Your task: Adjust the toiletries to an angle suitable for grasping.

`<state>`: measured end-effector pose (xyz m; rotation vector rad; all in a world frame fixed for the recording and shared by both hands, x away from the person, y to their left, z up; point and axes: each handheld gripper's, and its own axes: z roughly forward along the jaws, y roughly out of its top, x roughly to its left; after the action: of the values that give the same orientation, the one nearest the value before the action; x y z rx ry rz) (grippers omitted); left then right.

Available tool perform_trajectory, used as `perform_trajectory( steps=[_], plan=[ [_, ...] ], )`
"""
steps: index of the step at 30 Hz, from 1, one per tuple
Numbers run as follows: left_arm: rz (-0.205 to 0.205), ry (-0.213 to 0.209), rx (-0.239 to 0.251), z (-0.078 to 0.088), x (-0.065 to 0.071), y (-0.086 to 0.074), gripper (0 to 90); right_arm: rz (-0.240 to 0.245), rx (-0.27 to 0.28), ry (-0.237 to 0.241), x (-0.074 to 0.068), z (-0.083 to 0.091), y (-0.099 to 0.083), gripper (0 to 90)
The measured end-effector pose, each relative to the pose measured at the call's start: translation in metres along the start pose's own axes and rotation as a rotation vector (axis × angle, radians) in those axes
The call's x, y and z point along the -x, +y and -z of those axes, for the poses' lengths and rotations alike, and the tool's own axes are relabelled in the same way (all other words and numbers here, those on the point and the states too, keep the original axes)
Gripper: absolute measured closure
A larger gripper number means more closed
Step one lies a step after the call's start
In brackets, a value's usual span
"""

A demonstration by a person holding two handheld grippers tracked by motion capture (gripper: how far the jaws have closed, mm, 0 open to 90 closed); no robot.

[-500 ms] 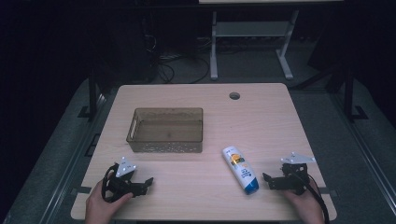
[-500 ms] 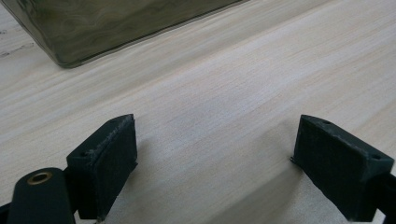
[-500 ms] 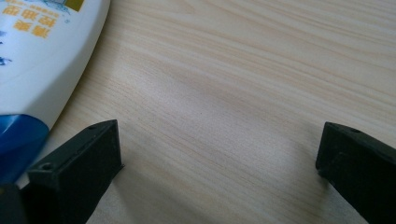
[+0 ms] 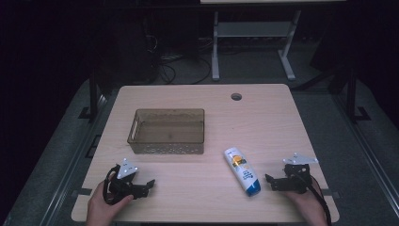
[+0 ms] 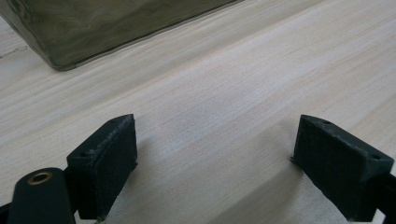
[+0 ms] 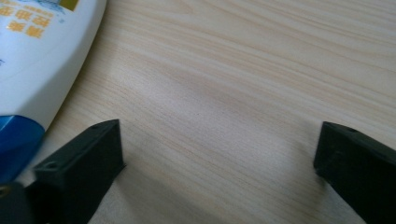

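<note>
Lower right of centre in the high view, I see the white bottle (image 4: 242, 171) lying flat on the table (image 4: 263, 108), blue cap nearest my right gripper (image 4: 269, 181), jaws released just beside it. My left gripper (image 4: 149, 185), lower left, gapes below the brown bin (image 4: 168, 150).

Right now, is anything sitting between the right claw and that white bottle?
Nothing visible. The right claw rests open on the table just beside the bottle, near its blue cap, with bare wood between them.

One bottle (image 4: 242, 171), one bin (image 4: 168, 131), two hand-held grippers (image 4: 149, 184)
</note>
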<state>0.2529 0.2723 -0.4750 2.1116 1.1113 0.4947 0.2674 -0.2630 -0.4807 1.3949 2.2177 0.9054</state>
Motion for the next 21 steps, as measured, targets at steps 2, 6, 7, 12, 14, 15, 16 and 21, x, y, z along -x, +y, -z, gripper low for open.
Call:
perform_trajectory(
  steps=[2, 6, 7, 12, 14, 15, 16, 21],
  plan=[
    [-0.001, -0.001, 0.0, 0.0, 0.0, 0.0, 12.4, -0.001, 0.007, -0.002, 0.0, 0.006, 0.002, 26.9],
    [-0.001, -0.001, 0.0, 0.0, 0.0, 0.0, 12.4, -0.024, 0.026, 0.015, -0.001, 0.012, 0.003, 44.2],
    [-0.001, -0.001, 0.0, 0.0, 0.0, 0.0, 12.4, -0.037, 0.063, 0.043, -0.003, 0.018, 0.006, 52.0],
    [-0.001, -0.002, 0.0, 0.0, 0.0, 0.0, 12.4, -0.046, 0.093, 0.093, -0.007, 0.026, 0.011, 70.5],
    [-0.001, -0.001, 0.0, 0.0, 0.0, 0.0, 12.4, -0.036, 0.101, 0.114, -0.01, 0.028, 0.013, 77.9],
    [-0.001, -0.001, 0.0, 0.0, 0.0, 0.0, 12.4, -0.033, 0.104, 0.129, -0.012, 0.029, 0.014, 82.2],
    [-0.001, -0.002, 0.0, 0.0, 0.0, 0.0, 12.4, -0.028, 0.103, 0.139, -0.013, 0.03, 0.015, 84.6],
    [-0.001, -0.002, 0.0, 0.0, 0.0, 0.0, 12.4, -0.015, 0.116, 0.201, -0.02, 0.035, 0.019, 89.6]
  ],
)
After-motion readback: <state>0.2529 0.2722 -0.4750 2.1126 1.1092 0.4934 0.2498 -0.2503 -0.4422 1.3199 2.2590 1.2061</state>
